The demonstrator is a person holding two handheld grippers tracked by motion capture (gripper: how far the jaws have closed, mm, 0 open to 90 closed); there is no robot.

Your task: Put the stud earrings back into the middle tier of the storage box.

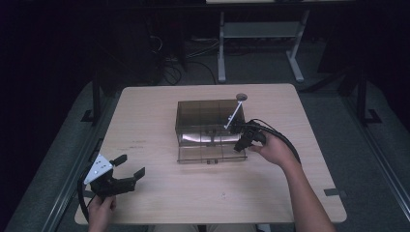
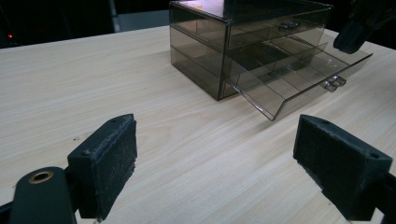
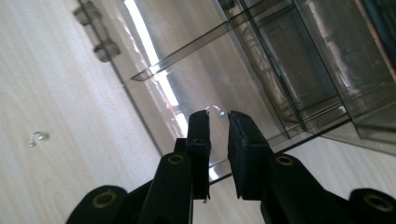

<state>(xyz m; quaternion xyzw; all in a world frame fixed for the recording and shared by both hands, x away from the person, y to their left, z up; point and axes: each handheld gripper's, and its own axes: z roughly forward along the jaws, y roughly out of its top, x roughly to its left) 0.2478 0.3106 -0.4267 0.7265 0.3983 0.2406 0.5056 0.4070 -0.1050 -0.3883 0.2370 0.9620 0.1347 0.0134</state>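
Observation:
A smoky see-through drawer box stands mid-table with its bottom drawer pulled out toward me. My right gripper hovers over the drawer's right end, pointing down into it. Its jaws stand a narrow gap apart, and a tiny silver hook sits right at their tips; I cannot tell whether the pads touch it. A second small silver piece lies on the bare table in front of the box. My left gripper rests at the front left, open wide and empty.
The light wooden table has a round cable hole behind the box. A dark patch of tape marks the front right corner. White desk legs stand on the floor beyond the far edge.

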